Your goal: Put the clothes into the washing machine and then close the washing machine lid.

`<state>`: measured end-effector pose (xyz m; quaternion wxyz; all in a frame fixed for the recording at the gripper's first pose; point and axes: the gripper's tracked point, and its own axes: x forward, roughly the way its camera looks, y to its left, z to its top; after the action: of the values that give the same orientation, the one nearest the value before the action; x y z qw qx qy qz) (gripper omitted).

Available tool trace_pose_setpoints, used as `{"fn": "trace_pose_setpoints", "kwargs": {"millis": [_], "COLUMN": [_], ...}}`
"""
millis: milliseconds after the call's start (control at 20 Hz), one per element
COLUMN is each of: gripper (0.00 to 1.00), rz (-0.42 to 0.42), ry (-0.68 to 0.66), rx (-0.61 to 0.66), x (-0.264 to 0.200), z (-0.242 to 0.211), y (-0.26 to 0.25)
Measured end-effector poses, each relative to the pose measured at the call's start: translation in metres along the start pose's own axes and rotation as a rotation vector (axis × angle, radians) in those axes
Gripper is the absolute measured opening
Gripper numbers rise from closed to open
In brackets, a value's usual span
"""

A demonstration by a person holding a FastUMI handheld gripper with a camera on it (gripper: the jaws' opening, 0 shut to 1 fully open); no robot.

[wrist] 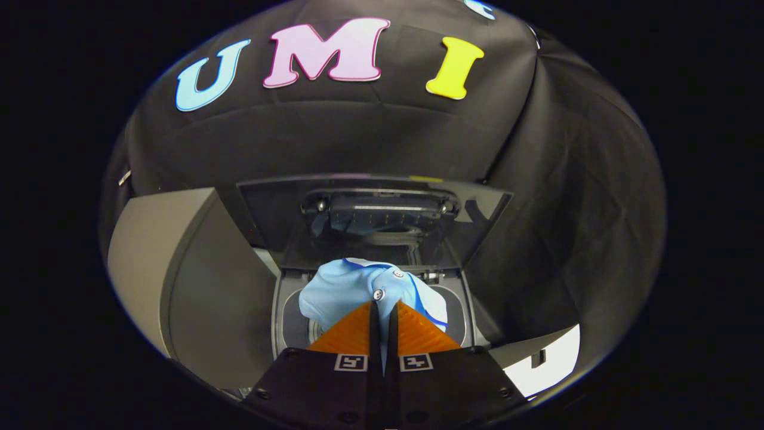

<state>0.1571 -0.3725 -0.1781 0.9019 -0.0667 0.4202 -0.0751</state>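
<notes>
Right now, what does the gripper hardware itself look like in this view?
The gripper has two wedge-shaped fingers with ribbed faces that taper to points. Each sits on a black angular block fixed with screws, and each block carries a square black-and-white fiducial tag. No cables visible.

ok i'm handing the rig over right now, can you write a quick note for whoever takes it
Gripper: shut on the light blue garment, fingers pinching it near its buttons.
Garment: bunched, held over the washing machine's open drum.
Lid: up, standing open behind the garment.
Done: garment picked up and brought to the opening.
Left: lower it into the drum, release, then close the lid.
</notes>
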Motion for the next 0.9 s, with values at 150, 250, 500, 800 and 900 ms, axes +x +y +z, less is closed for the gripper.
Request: {"fn": "trace_pose_setpoints", "kwargs": {"millis": [150,250,500,800,900], "gripper": [0.05,0.05,0.05,0.05,0.05], "rz": [0.006,0.003,0.007,0.021,0.023], "ry": [0.036,0.053,0.085,0.111,0.128], "rx": [-0.01,-0.017,-0.002,0.024,0.023], "x": [0.016,0.027,0.049,0.084,0.095], "z": [-0.019,-0.03,-0.044,-0.063,-0.073], "y": [0.005,0.005,0.004,0.006,0.005]}}
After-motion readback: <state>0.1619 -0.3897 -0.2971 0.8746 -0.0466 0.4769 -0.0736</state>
